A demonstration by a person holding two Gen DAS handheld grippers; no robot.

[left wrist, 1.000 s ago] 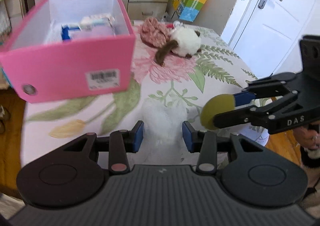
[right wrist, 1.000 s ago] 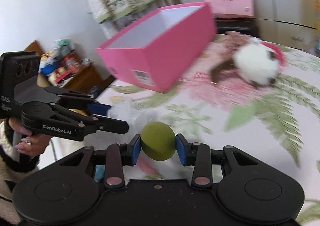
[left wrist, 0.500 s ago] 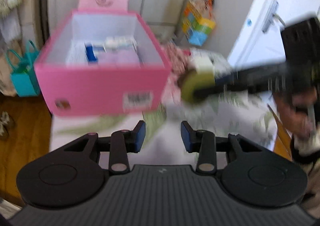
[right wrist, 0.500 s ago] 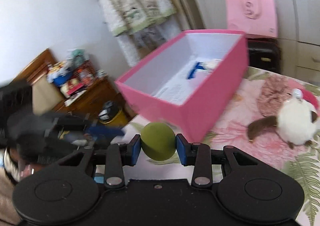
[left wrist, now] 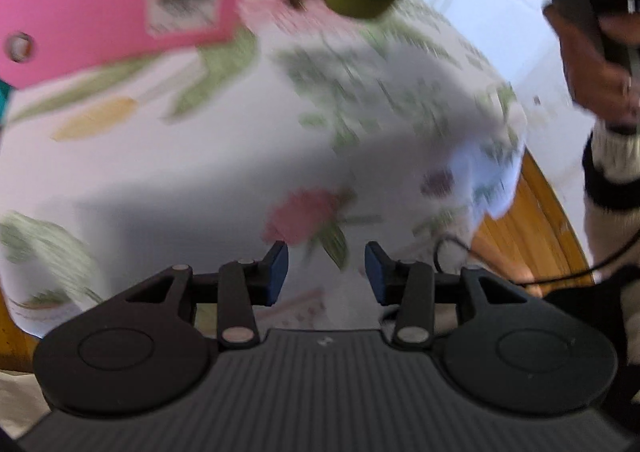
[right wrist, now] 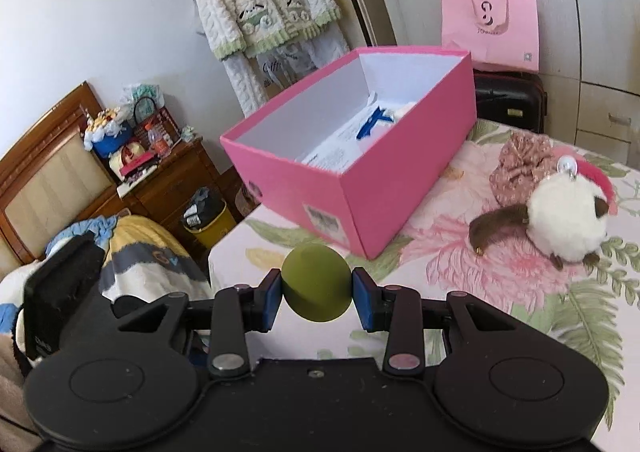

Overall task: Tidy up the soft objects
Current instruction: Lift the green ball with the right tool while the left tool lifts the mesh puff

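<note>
Pink box (right wrist: 404,187), open-topped, on floral tablecloth (right wrist: 500,272); olive-green ball (right wrist: 317,282) clamped in right gripper (right wrist: 317,294).

Box contents: white papers or packets with a blue item (right wrist: 370,123), far end; exact nature hard to make out; remaining interior white and bare; ball held between the blue pads (right wrist: 273,298), above the cloth, just short of the box's near corner; white-and-brown plush toy (right wrist: 560,223) and crumpled patterned fabric (right wrist: 520,163) on cloth, right of box; left gripper (left wrist: 326,278) with jaws apart, nothing between them, over the cloth; left view motion-blurred, box cut off at top.
</note>
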